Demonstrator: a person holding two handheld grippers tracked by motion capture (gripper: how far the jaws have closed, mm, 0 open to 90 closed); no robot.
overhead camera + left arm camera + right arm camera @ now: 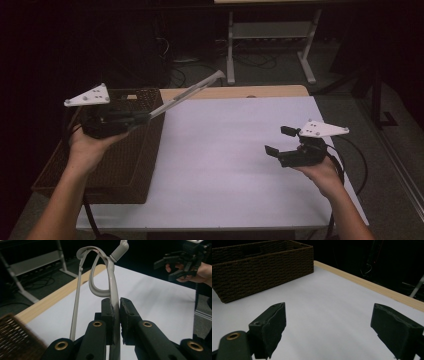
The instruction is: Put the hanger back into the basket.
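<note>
Landmark: woven basket (pixel 112 150) at the left end of the desk (pixel 225 165). Nearest the person, the right claw (pixel 278 141) is held well to the right of the basket, above bare white desk; jaws wide apart, nothing between them. The left claw (pixel 142 116) sits above the basket, near its right wall, jaws clamped tight on one end of a long grey plastic hanger (pixel 187 93). The hanger sticks out up and away from the basket, its hooked far end (pixel 120 248) past the desk's back edge. Risk, as judged: grip is at the extreme end of a slim bar, so the long overhang could lever it round or slip it out between the pads; swinging it could also knock the basket rim.
</note>
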